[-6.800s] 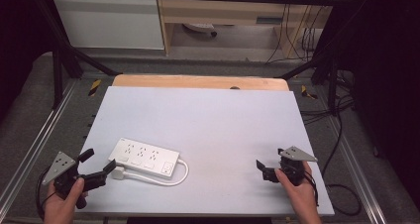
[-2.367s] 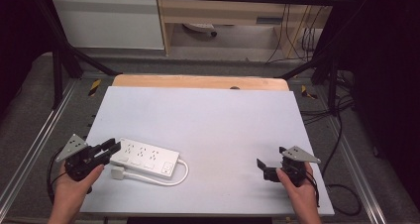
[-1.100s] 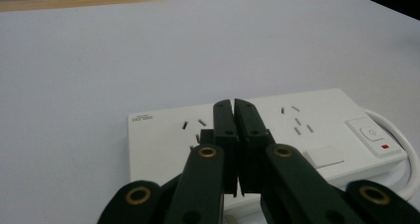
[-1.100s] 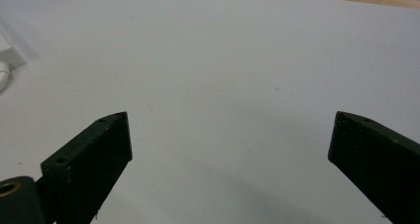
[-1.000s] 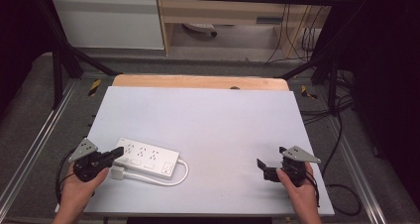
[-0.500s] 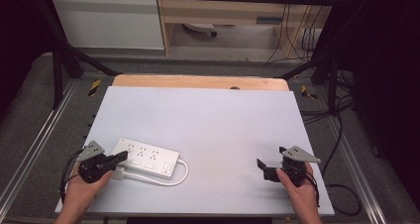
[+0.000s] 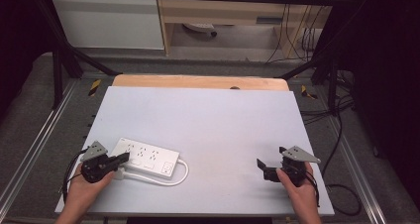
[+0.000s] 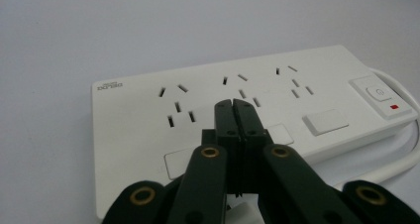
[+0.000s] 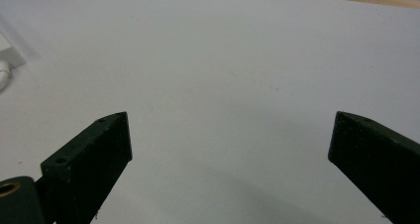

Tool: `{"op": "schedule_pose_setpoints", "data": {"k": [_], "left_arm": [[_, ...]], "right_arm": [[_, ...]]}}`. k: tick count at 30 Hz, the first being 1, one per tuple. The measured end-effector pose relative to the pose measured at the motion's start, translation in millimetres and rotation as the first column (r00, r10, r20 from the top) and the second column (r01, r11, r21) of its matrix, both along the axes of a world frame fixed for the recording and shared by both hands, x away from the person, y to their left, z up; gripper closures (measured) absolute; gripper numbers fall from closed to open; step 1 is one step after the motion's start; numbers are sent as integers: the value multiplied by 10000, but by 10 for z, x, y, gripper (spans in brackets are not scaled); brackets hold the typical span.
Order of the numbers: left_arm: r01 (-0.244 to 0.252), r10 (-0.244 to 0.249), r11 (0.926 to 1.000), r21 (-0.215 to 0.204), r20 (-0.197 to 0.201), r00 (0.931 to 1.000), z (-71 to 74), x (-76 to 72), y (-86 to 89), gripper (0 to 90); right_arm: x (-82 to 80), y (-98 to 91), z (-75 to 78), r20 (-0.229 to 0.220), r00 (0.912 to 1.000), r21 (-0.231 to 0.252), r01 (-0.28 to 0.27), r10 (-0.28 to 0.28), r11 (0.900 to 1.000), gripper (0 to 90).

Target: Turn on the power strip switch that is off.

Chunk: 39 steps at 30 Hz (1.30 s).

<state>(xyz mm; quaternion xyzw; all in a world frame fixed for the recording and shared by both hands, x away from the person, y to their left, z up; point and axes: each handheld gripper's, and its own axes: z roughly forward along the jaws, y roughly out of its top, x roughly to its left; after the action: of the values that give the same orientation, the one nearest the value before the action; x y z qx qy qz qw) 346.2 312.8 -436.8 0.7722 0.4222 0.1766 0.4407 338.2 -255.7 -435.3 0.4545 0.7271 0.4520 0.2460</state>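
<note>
- At the near-left end of the white power strip (image 7: 144,157), the left gripper (image 7: 120,159) is clenched, its two jaws pressed together with nothing between them; the tips sit over the strip's top face, close to the first group of sockets. Whether they touch the plastic cannot be told.
- The power strip (image 8: 247,110) lies flat on the grey table top (image 7: 213,120), its long axis running left to right and slightly toward the person at the switch end. Its white cable (image 7: 176,178) loops out from that end along the strip's near side.
- The switch with the red indicator (image 8: 381,95) is at the strip's far end from the left gripper, beyond all three socket groups.
- The right gripper (image 7: 264,168) is held well apart from the strip, off its switch end, jaws spread wide and released, holding nothing; in the right gripper view they frame bare table.
- Judgement: the left hand is far the nearer; any move on the strip falls to it, along the long axis.
</note>
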Motion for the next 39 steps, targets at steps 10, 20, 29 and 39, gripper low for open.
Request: {"op": "schedule_pose_setpoints", "data": {"k": [10, 20, 29, 39], "left_arm": [[-31, 32, 9999, 95, -62, 10000, -20, 10, 18, 900], [-50, 51, 9999, 140, -79, 10000, -26, 19, 25, 900], [-137, 138, 9998, 171, -63, 9999, -31, 28, 42, 900], [-91, 92, 9999, 54, -88, 9999, -41, 33, 45, 900]], "right_arm": [[0, 0, 1, 4, 10000, 5, -9, 9, 10000, 35], [1, 1, 0, 1, 10000, -5, -15, 15, 10000, 35], [1, 1, 1, 1, 10000, -6, -19, 19, 10000, 35], [1, 3, 1, 17, 10000, -28, -32, 32, 10000, 35]]}}
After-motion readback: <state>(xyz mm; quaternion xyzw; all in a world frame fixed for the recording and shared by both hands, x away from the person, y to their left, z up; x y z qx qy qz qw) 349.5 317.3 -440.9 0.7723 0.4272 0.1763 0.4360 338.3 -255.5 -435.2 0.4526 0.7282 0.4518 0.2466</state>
